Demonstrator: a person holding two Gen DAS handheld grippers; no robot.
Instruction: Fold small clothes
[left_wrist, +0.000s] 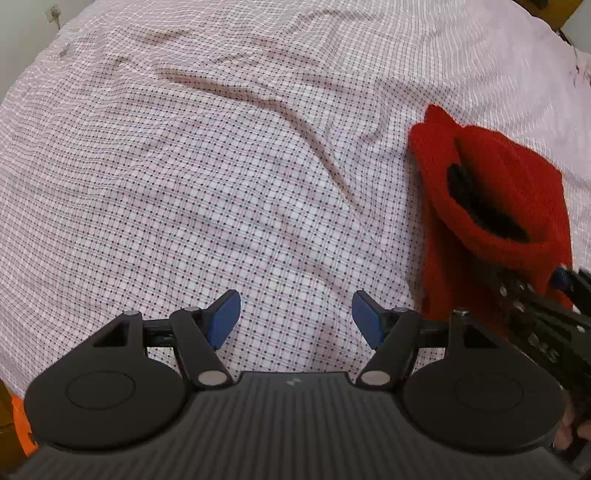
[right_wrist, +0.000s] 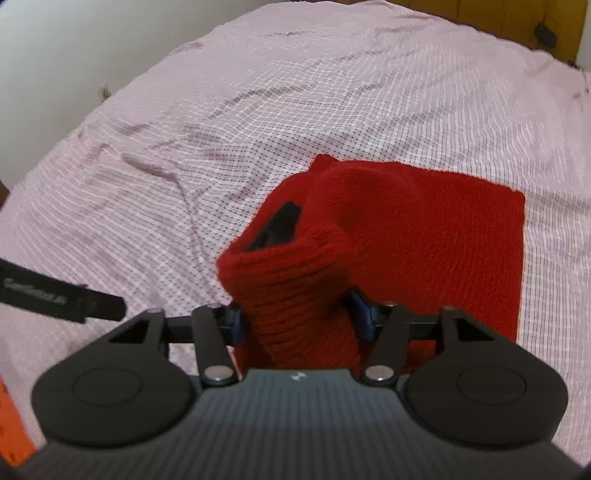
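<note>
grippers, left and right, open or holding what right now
left gripper: open, nothing between the jaws.
right gripper: red knitted garment between the jaws; grip cannot be told.

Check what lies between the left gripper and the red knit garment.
Only bare checked bedsheet separates the left gripper from the red knit garment, as the left wrist view shows.

We see a red knitted garment lying partly flat on the checked bed sheet; its ribbed sleeve is lifted and bent back over the body, the cuff gaping to show a dark inside.
</note>
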